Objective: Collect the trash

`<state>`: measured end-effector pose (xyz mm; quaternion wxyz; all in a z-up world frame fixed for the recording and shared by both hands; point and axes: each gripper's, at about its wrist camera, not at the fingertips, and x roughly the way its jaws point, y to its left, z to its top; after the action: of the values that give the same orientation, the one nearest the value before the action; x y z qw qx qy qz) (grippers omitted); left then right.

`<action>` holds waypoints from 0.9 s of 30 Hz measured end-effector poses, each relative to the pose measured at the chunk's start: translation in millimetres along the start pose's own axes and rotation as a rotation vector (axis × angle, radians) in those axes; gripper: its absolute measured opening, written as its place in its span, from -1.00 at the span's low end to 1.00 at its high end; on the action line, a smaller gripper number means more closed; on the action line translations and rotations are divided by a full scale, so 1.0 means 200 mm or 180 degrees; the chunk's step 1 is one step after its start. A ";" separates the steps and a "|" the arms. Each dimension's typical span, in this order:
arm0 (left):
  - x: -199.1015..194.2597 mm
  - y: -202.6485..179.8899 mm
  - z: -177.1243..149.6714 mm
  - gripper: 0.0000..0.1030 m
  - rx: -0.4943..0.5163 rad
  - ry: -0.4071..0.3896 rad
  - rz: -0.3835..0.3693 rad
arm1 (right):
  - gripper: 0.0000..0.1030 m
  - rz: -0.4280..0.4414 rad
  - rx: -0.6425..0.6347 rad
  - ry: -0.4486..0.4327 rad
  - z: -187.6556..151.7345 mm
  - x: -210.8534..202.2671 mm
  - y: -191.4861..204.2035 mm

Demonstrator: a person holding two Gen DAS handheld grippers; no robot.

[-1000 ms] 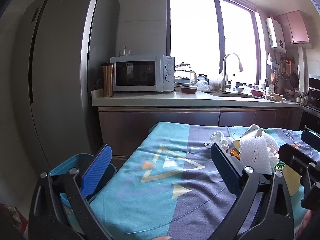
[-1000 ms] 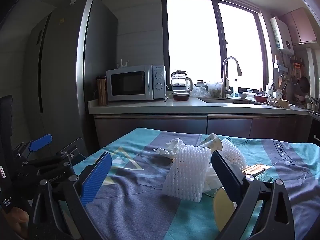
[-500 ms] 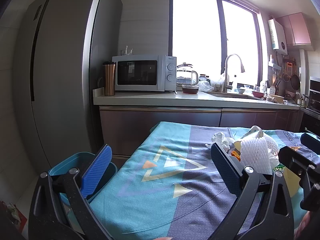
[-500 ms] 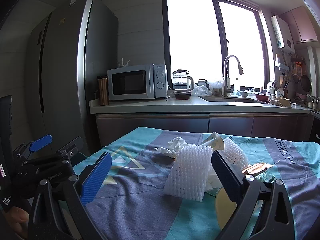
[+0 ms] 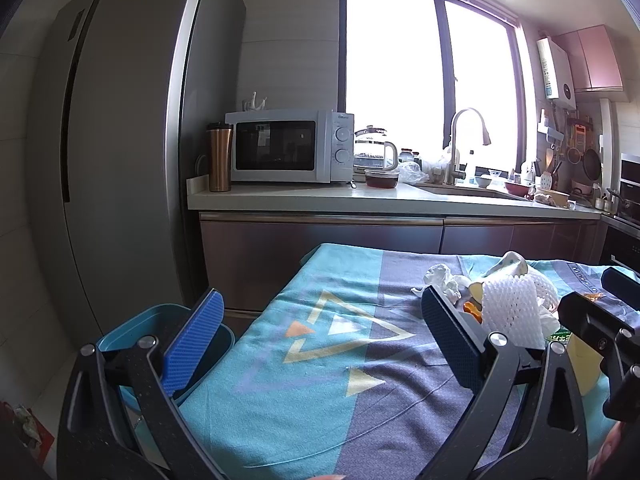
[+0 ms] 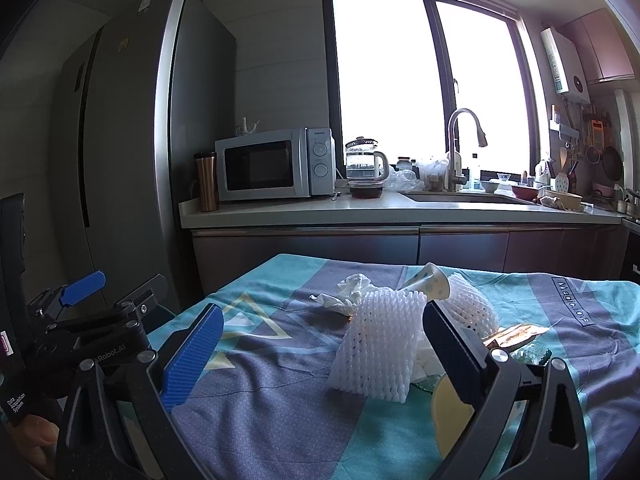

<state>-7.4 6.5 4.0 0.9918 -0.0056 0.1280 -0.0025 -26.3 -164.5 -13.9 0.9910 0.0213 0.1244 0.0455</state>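
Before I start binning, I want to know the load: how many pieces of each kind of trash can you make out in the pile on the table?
White foam fruit nets: 2, the second behind
Crumpled white tissue: 1
Paper cone cup: 1
Shiny gold wrapper: 1
Total: 5 clearly visible; more scraps are hidden beneath.

Blown-out window (image 5: 428, 92) backlight, dim interior, sharp focus, fisheye-bent edges

Teal bin (image 5: 132, 320) largely masked by left gripper (image 5: 322, 340) frame; contents not discernible. Yellow disc (image 6: 450, 416) and crumpled tissue (image 6: 350, 292) partly concealed behind right gripper (image 6: 320, 354) finger and white foam net (image 6: 378, 350). Green-printed wrapper (image 5: 559, 337) mostly covered, print illegible.
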 end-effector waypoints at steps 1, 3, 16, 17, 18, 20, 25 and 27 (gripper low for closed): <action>0.00 0.00 0.00 0.89 0.0001 -0.0002 0.0005 | 0.87 -0.0001 0.0002 -0.0001 0.00 0.00 0.00; 0.00 0.00 0.00 0.89 0.0000 -0.0001 0.0006 | 0.87 0.0004 0.0007 0.0000 0.00 0.00 0.00; 0.01 0.00 0.00 0.89 -0.0002 -0.0005 0.0008 | 0.87 0.0014 0.0024 0.0004 0.00 0.00 -0.01; 0.01 0.00 0.00 0.89 -0.0001 -0.0004 0.0005 | 0.87 0.0013 0.0023 0.0006 0.00 0.00 -0.01; 0.01 0.00 0.00 0.89 -0.0005 -0.0001 0.0002 | 0.87 0.0014 0.0024 0.0007 0.00 0.01 -0.01; 0.01 0.00 0.00 0.89 -0.0002 -0.0004 0.0006 | 0.87 0.0018 0.0024 0.0009 0.00 0.01 -0.01; 0.02 0.00 0.00 0.89 -0.0004 0.0002 0.0007 | 0.87 0.0027 0.0031 0.0008 0.00 0.01 -0.01; 0.01 0.00 0.01 0.89 -0.0008 -0.0004 0.0008 | 0.87 0.0030 0.0032 0.0012 -0.01 0.01 -0.01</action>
<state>-4.3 6.3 4.3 0.9918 -0.0068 0.1274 -0.0011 -24.5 -166.8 -15.6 0.9904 0.0268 0.1264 0.0496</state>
